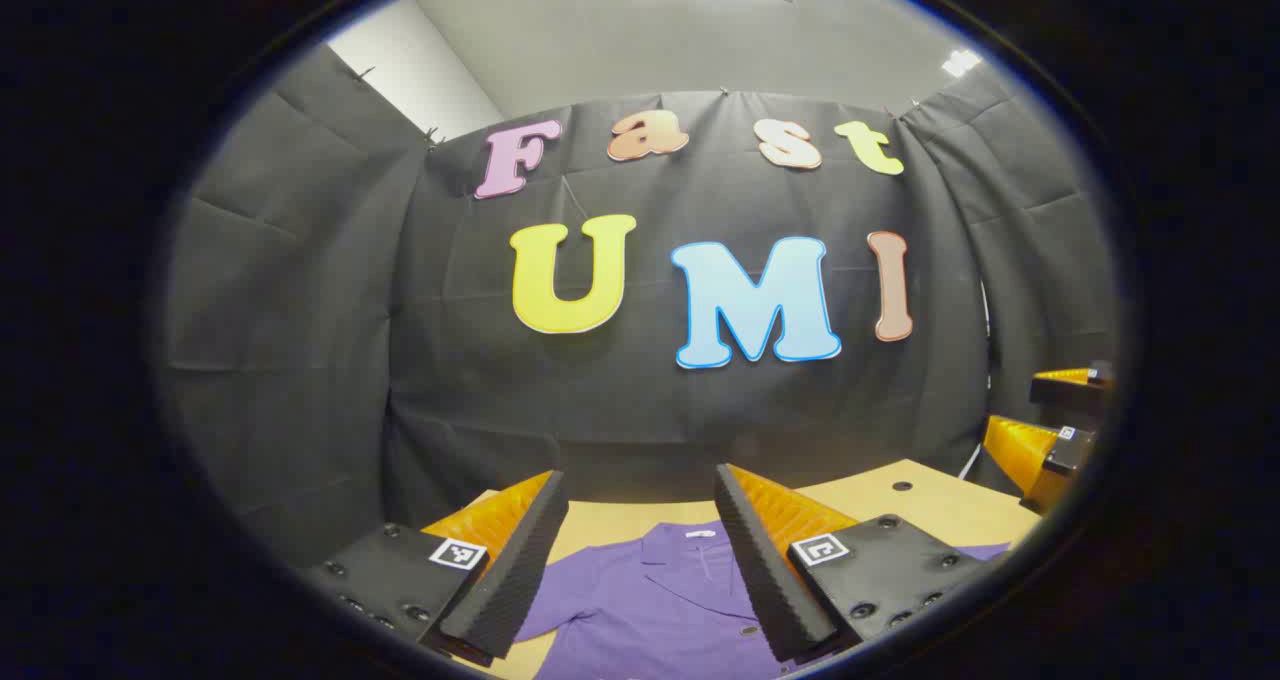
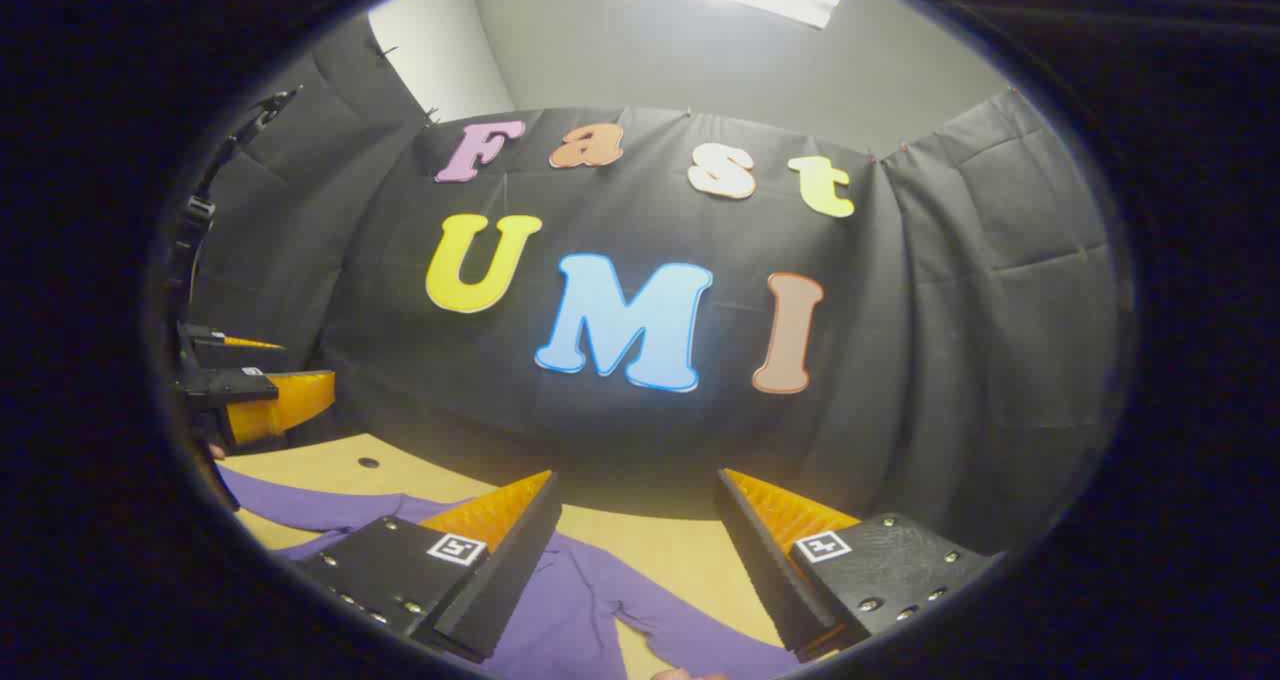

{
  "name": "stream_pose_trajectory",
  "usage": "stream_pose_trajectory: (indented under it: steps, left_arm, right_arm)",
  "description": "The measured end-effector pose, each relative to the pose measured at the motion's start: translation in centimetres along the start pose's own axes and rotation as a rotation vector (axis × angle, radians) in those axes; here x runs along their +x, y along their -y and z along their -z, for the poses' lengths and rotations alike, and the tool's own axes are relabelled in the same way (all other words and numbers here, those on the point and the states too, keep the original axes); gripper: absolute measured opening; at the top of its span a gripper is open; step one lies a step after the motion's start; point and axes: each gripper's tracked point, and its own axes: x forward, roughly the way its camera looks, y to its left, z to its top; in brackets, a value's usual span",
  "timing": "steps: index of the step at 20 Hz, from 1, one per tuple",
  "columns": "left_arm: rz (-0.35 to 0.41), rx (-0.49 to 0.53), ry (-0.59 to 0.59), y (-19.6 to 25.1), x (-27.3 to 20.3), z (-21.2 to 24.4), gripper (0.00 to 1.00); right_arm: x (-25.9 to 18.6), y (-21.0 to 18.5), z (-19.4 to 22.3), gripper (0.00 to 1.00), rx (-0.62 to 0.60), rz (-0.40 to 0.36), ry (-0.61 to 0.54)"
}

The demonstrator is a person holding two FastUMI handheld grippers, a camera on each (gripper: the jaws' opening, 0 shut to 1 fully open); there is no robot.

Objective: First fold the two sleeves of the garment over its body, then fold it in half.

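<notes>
A purple button-up shirt lies flat on the wooden table, collar toward the far wall. My left gripper hovers above its collar and chest, open, with nothing between the fingers. In the right gripper view a purple sleeve of the same shirt stretches across the table under my right gripper, which is open and holds nothing. The right gripper also shows at the far right of the left gripper view, and the left gripper at the far left of the right gripper view.
The black cloth wall closes off the back of the table. Small round holes dot the tabletop. Bare wood lies between the shirt's collar and the wall.
</notes>
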Motion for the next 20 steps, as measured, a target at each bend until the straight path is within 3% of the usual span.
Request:
stream_pose_trajectory:
  steps: [10,20]
  left_arm:
    - [0.035,0.032,0.003,1.0,2.2,0.4,0.94]
    - [0.044,0.031,-0.001,1.0,3.1,1.1,0.95]
  right_arm:
    - [1.1,1.9,1.5,0.95,0.008,0.075,-0.045]
    - [1.7,2.4,2.8,0.96,0.038,0.094,-0.078]
